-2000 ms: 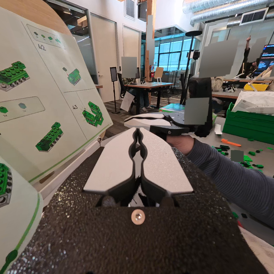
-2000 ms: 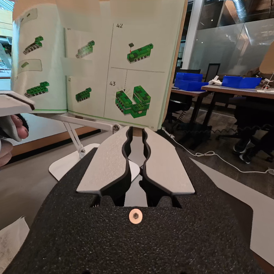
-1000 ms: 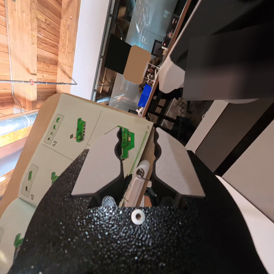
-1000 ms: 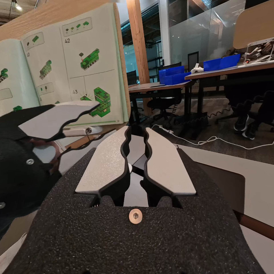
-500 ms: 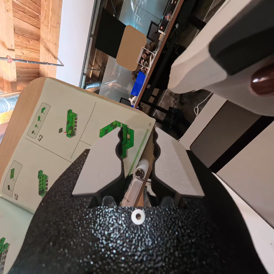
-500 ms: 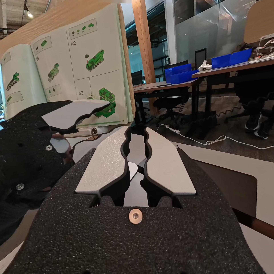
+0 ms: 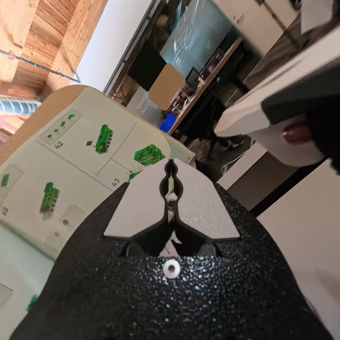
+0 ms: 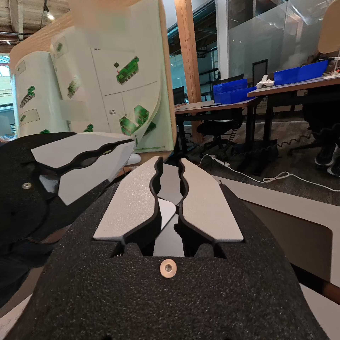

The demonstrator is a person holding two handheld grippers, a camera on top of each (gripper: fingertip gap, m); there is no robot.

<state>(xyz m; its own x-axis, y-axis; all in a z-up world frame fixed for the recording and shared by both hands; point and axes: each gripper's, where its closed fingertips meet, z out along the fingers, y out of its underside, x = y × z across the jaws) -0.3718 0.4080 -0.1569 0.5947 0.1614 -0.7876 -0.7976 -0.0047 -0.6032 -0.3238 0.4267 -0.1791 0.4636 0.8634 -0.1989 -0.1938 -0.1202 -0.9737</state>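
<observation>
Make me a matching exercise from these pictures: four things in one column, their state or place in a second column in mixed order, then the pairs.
Things
1. left hand-held gripper
2. right hand-held gripper
3. instruction booklet
4. blue bins

States or places
A. open, holding nothing
B. on a far desk
C. propped upright on a white stand, lower page corner curling
D. shut on the booklet's page corner

Pairs: 1-D, 2-A, 3-C, 4-B
</observation>
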